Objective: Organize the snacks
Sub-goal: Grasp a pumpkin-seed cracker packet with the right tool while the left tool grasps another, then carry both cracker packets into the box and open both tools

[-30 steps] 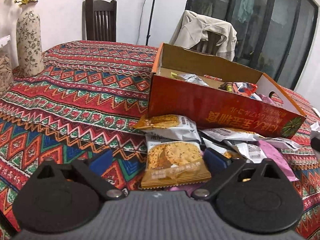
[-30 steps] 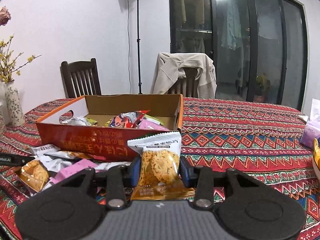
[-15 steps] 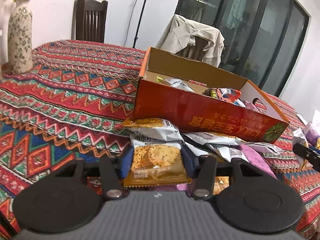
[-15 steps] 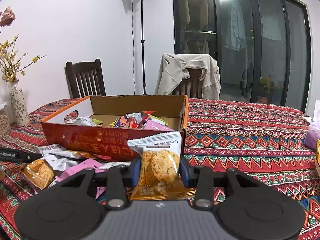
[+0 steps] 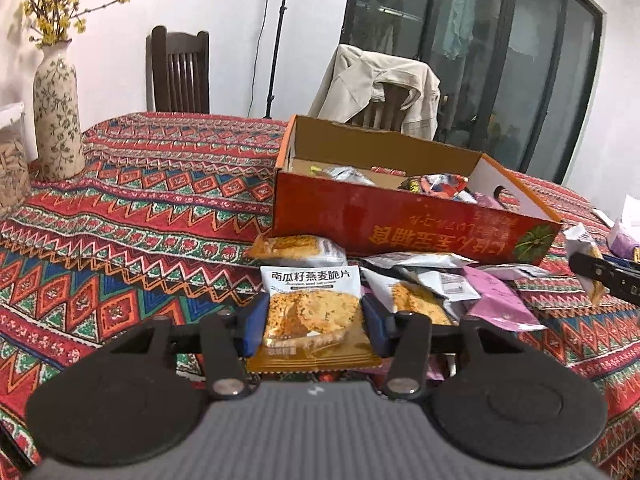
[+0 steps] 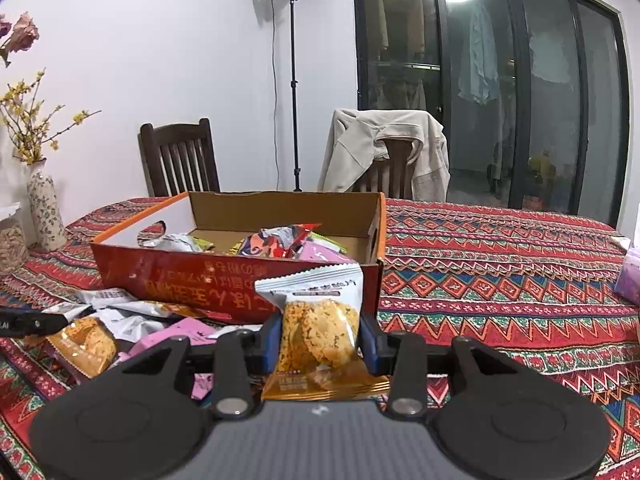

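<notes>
My left gripper (image 5: 313, 316) is shut on an orange oat-crisp packet (image 5: 310, 312) and holds it above the patterned cloth, in front of the red cardboard box (image 5: 400, 220). My right gripper (image 6: 320, 336) is shut on a like oat-crisp packet (image 6: 318, 328), near the box's right front corner (image 6: 240, 280). The box holds several snack packets (image 6: 280, 240). More packets (image 5: 432, 284) lie loose on the cloth before the box. The right gripper shows at the right edge of the left wrist view (image 5: 608, 276).
A flowered vase (image 5: 56, 116) and a jar (image 5: 12, 168) stand at the far left. Two chairs, one with a beige jacket (image 6: 384, 152), stand behind the table. A purple pack (image 6: 630, 276) lies at the right edge. A lamp stand (image 6: 294, 80) stands behind.
My left gripper closed on the oat-crisp packet and lifted it off the pile. My right gripper rose slightly with its packet still held.
</notes>
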